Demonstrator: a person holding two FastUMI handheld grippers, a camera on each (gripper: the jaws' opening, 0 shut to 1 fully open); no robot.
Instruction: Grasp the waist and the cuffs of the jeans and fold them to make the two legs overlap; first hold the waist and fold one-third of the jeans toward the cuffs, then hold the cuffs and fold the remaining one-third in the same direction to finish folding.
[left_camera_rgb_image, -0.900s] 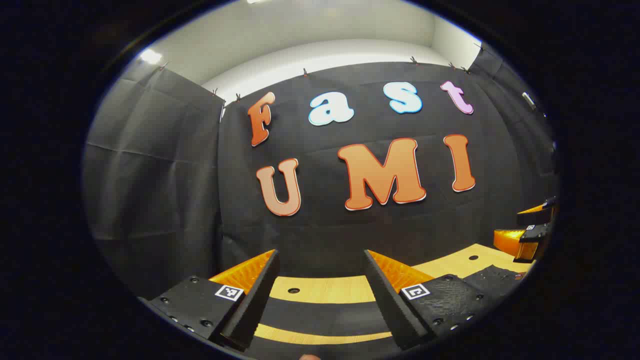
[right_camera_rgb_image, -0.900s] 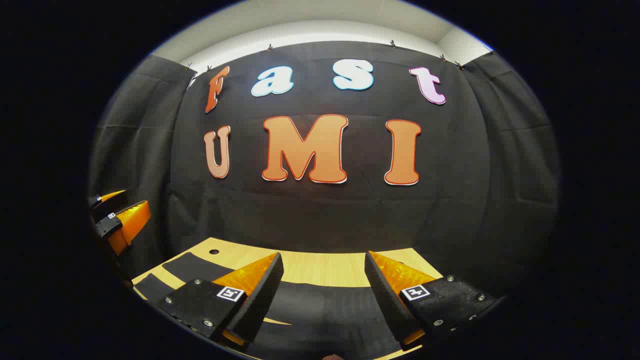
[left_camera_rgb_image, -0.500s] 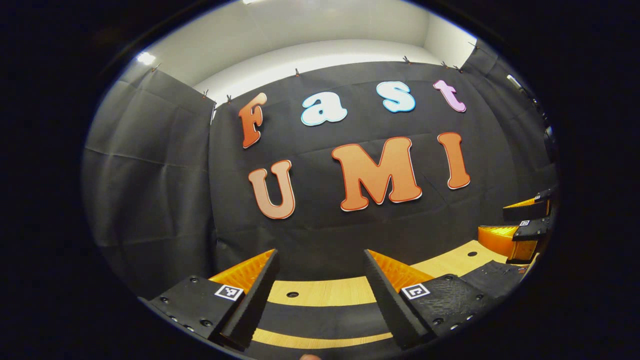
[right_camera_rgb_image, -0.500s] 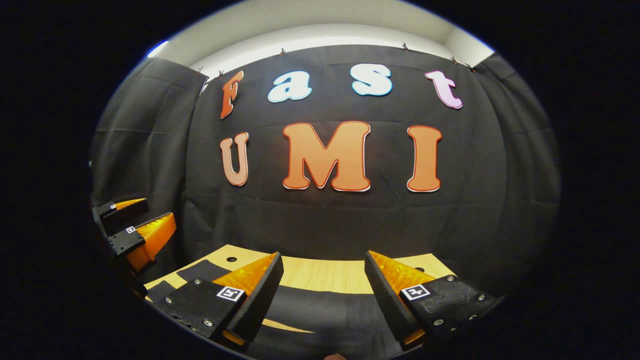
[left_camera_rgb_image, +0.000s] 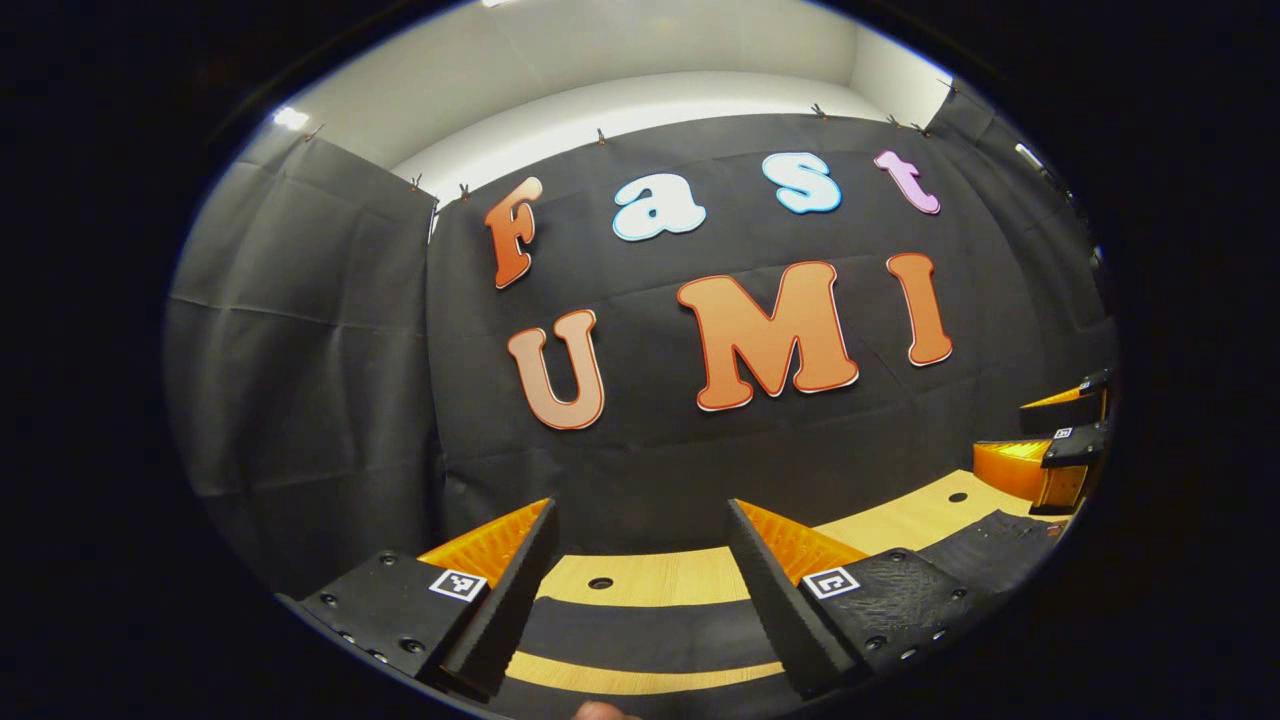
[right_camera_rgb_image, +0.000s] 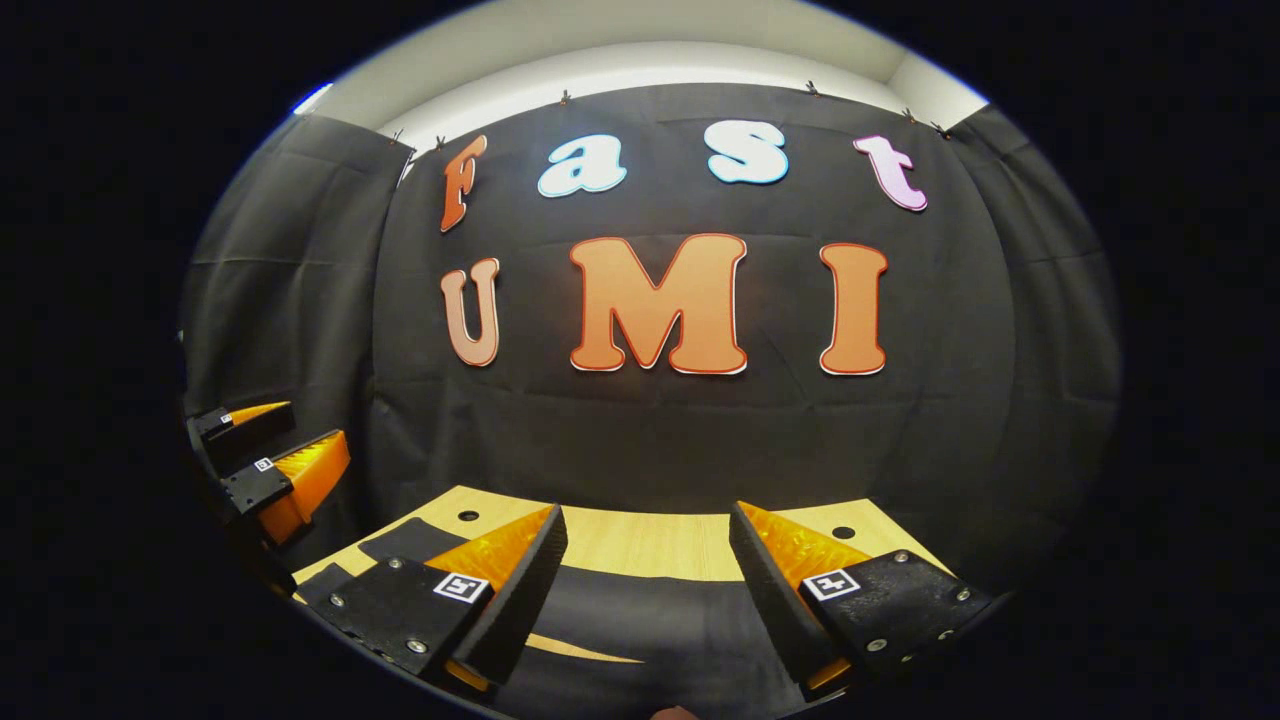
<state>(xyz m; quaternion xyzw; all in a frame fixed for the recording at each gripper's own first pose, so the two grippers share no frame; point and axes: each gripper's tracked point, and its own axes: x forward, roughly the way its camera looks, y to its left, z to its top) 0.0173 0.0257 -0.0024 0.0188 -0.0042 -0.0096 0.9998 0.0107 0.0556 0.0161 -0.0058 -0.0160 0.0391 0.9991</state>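
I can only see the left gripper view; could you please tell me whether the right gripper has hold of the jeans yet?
Observer: No. In the right gripper view the right gripper is open, with nothing between its fingers.
Operator: Thank you. What lies under it?
Observer: The dark jeans, flat on the wooden table, run under the gap between its fingers.
Operator: And how does my left gripper look from there?
Observer: The left gripper is open too, held above the table, off the jeans.

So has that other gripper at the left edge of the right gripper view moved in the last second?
Yes. The left gripper now sits lower and further right against the black cloth wall behind it, though the camera itself also shifted.
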